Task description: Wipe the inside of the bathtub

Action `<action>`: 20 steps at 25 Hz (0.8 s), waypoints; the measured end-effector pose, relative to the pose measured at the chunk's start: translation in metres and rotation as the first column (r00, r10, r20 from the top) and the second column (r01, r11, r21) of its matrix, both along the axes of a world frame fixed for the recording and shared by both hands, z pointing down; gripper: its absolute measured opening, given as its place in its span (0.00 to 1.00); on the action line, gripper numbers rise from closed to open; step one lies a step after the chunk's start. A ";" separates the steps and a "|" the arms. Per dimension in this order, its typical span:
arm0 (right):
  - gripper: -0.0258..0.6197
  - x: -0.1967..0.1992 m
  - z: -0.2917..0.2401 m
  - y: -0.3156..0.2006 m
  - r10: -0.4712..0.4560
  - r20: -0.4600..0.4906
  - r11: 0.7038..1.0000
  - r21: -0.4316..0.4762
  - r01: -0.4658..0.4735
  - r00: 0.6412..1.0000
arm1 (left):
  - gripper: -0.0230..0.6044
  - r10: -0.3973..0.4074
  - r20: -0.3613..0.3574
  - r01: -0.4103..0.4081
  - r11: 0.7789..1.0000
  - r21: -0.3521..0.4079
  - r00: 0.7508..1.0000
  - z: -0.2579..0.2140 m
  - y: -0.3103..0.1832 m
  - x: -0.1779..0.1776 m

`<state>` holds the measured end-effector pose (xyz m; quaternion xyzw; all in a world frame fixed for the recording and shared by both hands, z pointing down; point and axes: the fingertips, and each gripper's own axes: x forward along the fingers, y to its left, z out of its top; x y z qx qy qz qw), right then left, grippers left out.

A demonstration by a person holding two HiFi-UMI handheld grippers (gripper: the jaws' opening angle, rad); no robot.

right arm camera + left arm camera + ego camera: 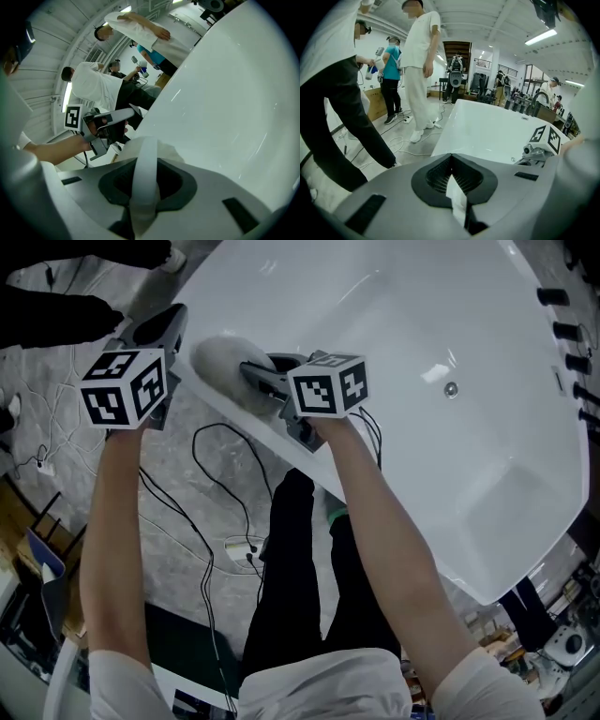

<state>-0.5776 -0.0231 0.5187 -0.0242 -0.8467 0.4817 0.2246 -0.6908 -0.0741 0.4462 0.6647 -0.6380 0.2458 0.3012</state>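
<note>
Now, right gripper (pixel 248 371) clamped on fluffy white pad (pixel 214 358) at glossy bathtub (pixel 403 324); left gripper (pixel 171 324) jaws together.

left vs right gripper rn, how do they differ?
Grip: the right gripper is shut on the strap of a white wiping pad, while the left gripper pinches only a thin white slip.
Place: the right gripper holds its pad at the rim of the bathtub, while the left gripper hangs outside the bathtub, over the floor.
Shared: jaws together on both.
</note>
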 end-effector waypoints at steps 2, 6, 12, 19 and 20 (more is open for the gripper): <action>0.19 -0.009 0.002 -0.002 -0.002 -0.003 1.000 0.007 0.002 1.000 | 0.04 -0.008 0.002 0.008 1.000 0.002 1.000 0.000 0.000 -0.004; 0.19 -0.022 0.006 -0.007 0.010 -0.006 1.000 0.006 -0.010 1.000 | 0.04 -0.009 0.006 0.009 1.000 0.007 1.000 0.001 -0.001 -0.006; 0.19 -0.022 0.030 -0.016 0.054 -0.081 0.998 0.035 -0.051 0.995 | 0.04 0.001 0.002 -0.001 1.000 0.010 1.000 0.005 -0.004 0.000; 0.19 -0.013 0.064 -0.022 0.059 -0.133 0.998 0.005 -0.058 0.989 | 0.04 0.029 -0.013 -0.029 1.000 0.008 0.999 0.019 -0.011 0.012; 0.19 -0.011 0.068 -0.022 0.060 -0.139 0.998 0.002 -0.060 0.988 | 0.04 0.037 -0.011 -0.037 0.999 0.004 0.999 0.021 -0.011 0.014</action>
